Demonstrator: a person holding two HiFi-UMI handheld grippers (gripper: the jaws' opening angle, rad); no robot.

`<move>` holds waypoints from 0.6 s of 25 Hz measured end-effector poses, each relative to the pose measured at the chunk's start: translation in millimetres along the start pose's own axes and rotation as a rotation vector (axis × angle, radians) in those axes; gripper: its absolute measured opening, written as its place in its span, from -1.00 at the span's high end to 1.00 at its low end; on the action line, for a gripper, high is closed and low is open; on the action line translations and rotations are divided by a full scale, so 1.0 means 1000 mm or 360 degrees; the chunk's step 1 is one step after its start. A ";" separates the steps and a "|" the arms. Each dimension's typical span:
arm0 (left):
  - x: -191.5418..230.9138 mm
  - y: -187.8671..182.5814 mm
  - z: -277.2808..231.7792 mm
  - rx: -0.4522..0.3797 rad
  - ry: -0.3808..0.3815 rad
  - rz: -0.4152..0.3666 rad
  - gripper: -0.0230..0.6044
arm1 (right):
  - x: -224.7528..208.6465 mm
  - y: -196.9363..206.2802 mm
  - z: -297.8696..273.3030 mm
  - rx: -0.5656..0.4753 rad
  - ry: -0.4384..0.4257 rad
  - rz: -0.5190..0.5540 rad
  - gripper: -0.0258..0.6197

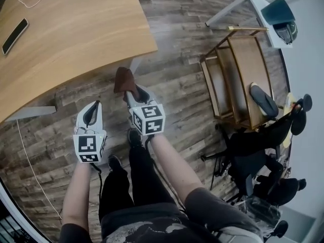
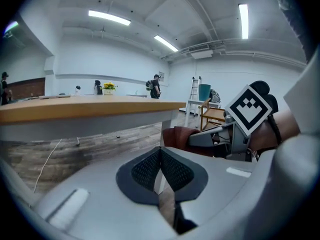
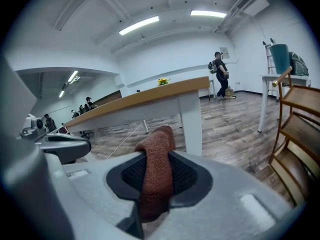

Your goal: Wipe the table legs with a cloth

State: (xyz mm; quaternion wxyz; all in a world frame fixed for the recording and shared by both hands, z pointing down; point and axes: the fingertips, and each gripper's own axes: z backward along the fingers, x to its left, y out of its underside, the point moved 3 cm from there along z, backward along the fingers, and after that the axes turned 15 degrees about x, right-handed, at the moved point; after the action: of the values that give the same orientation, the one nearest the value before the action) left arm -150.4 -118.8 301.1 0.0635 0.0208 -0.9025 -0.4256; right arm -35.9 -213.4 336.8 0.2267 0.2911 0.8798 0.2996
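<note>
The right gripper (image 3: 159,154) has its jaws pinching a brown cloth (image 3: 155,179), and the cloth's free end pokes forward toward the white table leg (image 3: 190,120) just ahead. The left gripper (image 2: 160,159) is held beside it, jaws pressed together on nothing. Both sit below the tabletop (image 1: 76,29), over the wood floor (image 1: 177,85).

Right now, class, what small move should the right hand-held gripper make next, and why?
Probably ease the right hand-held gripper forward until the cloth presses on the white table leg. The cloth is already clamped between its jaws, and the leg stands just ahead, seemingly not yet touched. The left hand-held gripper is shut on nothing, so it has no part in this.
</note>
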 end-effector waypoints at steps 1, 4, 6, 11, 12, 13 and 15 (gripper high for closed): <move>0.001 0.004 -0.007 -0.0003 0.0008 -0.0006 0.87 | -0.002 0.001 -0.007 -0.0015 -0.0010 -0.0007 0.65; 0.004 0.010 -0.033 -0.0027 0.0013 -0.0025 0.87 | -0.010 -0.003 -0.031 -0.0066 -0.0030 0.0011 0.65; 0.009 0.016 -0.050 -0.0050 0.0011 -0.0025 0.87 | -0.016 -0.009 -0.043 -0.0128 -0.0030 0.0002 0.65; 0.020 0.038 -0.090 -0.0103 -0.0007 -0.0037 0.87 | -0.038 -0.019 -0.058 -0.0327 0.0002 -0.0054 0.65; 0.023 0.045 -0.097 -0.0105 -0.0013 -0.0032 0.87 | -0.041 -0.016 -0.064 -0.0341 0.0004 -0.0046 0.65; 0.027 0.054 -0.104 -0.0104 -0.0018 -0.0024 0.87 | -0.043 -0.011 -0.071 -0.0344 0.0005 -0.0036 0.65; 0.033 0.072 -0.117 -0.0094 -0.0020 -0.0005 0.87 | -0.049 0.006 -0.087 -0.0325 0.0014 -0.0021 0.65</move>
State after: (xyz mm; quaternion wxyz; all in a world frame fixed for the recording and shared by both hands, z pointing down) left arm -166.0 -166.0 433.6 0.0579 0.0177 -0.8898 -0.4522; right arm -48.1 -275.4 413.6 0.2532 0.2594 0.8477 0.3874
